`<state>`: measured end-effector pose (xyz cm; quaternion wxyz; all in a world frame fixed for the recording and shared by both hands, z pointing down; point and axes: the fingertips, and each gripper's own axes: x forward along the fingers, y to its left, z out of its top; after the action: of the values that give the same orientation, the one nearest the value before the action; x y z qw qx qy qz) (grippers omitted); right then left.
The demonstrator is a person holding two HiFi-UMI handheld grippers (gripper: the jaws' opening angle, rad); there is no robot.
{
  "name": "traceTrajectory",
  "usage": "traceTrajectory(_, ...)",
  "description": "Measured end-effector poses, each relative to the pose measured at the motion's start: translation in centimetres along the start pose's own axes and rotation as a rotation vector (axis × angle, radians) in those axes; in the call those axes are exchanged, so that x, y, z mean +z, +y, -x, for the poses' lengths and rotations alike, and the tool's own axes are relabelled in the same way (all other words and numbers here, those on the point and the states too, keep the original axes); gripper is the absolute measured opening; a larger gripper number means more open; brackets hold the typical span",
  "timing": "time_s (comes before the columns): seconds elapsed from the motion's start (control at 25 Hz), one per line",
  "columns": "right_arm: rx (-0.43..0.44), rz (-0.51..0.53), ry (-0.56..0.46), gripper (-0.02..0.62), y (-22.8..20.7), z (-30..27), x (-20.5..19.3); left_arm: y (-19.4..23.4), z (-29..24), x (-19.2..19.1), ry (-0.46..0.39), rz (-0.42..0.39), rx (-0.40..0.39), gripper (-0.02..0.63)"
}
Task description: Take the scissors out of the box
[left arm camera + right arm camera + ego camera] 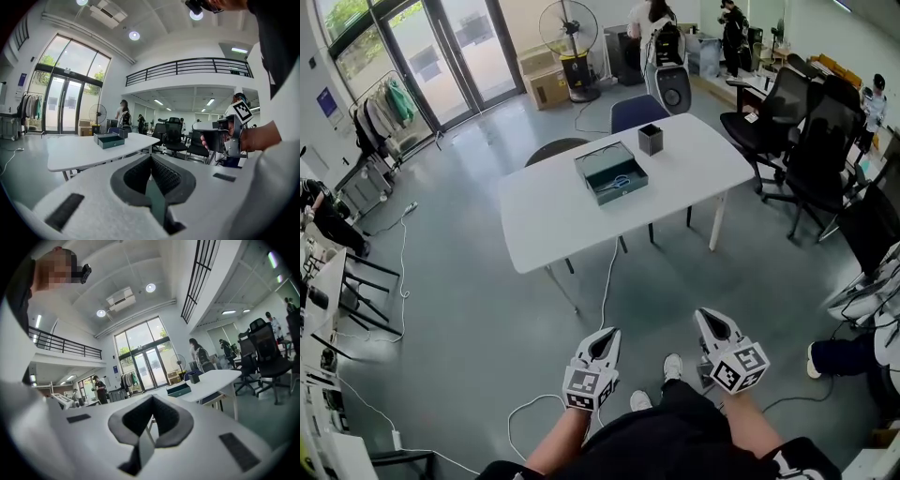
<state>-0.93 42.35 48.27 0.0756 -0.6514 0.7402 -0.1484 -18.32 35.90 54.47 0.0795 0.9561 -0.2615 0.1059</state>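
My left gripper (607,336) and right gripper (709,320) are both pressed together on nothing, hanging well short of the table (553,220). Scissors (621,181) lie inside the open box (586,174) at that table's middle.

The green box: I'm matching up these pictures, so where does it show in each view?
Head view: green box upper middle, on the white table.
Left gripper view: green box left of centre, on the table.
Right gripper view: green box right of centre.
Shared landmark: the small dark holder standing beside it on the table.
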Motion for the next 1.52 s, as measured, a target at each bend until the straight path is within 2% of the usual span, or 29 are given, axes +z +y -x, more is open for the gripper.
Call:
traceTrajectory(0.28,0.026,-0.004,0.028,0.006,-2.8,-3.7,0.2,2.1,-3.6,0.6,0.002,0.001,0.024,0.008)
traceTrajectory(0.64,0.031,0.034,0.03,0.006,-8.6,-10.1,3.3,4.6,-11.4,3.7,0.0,-0.017,0.039,0.008)
traceTrajectory(1.04,0.071,-0.047,0.055,0.006,-15.0,-14.9,4.7,5.5,-17.5,5.6,0.019,-0.015,0.079,0.008)
traceTrajectory(1.28,0.121,-0.044,0.064,0.006,-17.5,-17.1,5.5,6.0,-20.4,6.8,0.016,-0.023,0.124,0.008)
traceTrajectory(1.52,0.16,-0.036,0.08,0.006,-19.8,-18.4,6.5,4.9,-22.3,9.1,-0.02,-0.01,0.128,0.008)
